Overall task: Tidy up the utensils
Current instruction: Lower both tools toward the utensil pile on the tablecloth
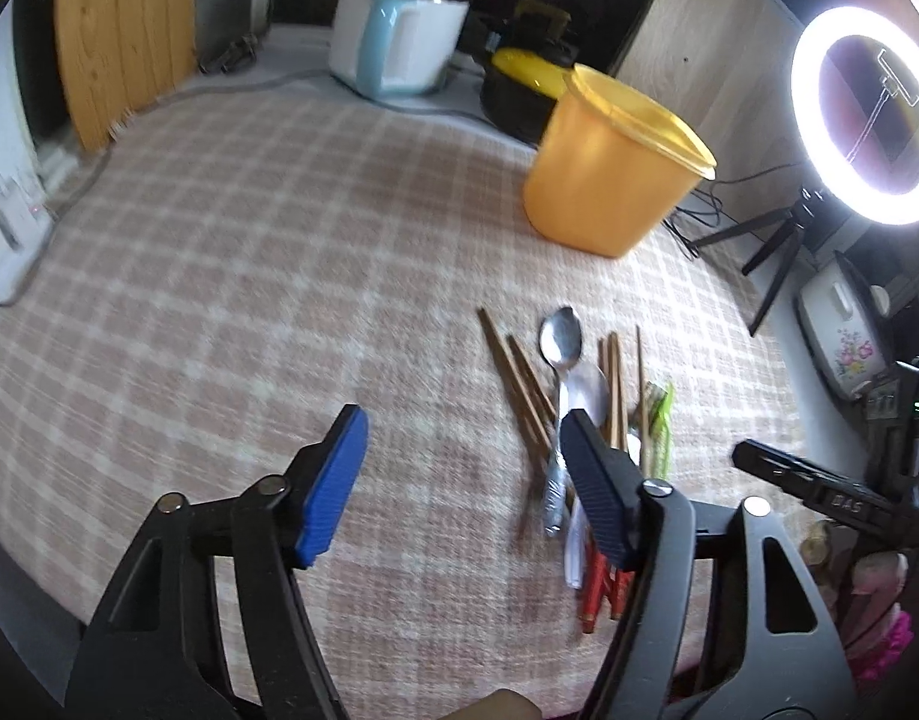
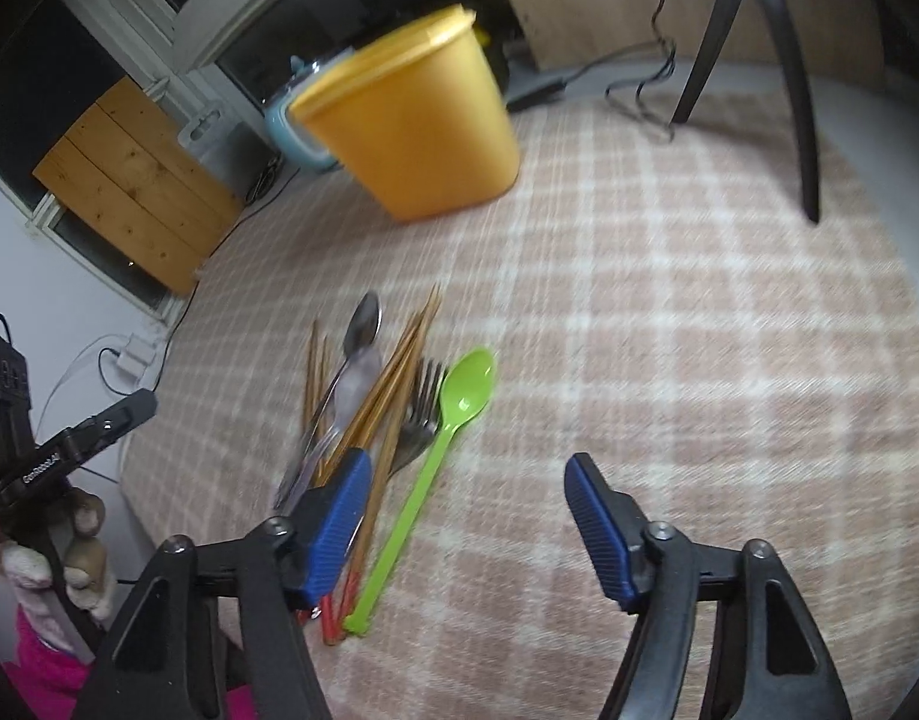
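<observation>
A pile of utensils lies on the checked tablecloth: a metal spoon [image 1: 560,339] [image 2: 363,321], wooden chopsticks [image 1: 519,378] [image 2: 393,372] with red ends, a white plastic spoon [image 1: 586,387], a metal fork [image 2: 420,408] and a green plastic spoon [image 2: 453,414]. An orange tub [image 1: 609,174] [image 2: 411,120] stands beyond the pile. My left gripper [image 1: 459,480] is open and empty, left of the pile. My right gripper [image 2: 465,516] is open and empty, its left finger over the chopstick handles.
A ring light [image 1: 867,114] on a tripod [image 2: 783,90] stands at the right with cables. A white and blue appliance [image 1: 399,36] and a black pot with a yellow lid [image 1: 519,84] stand at the back. A power strip [image 1: 3,240] lies far left.
</observation>
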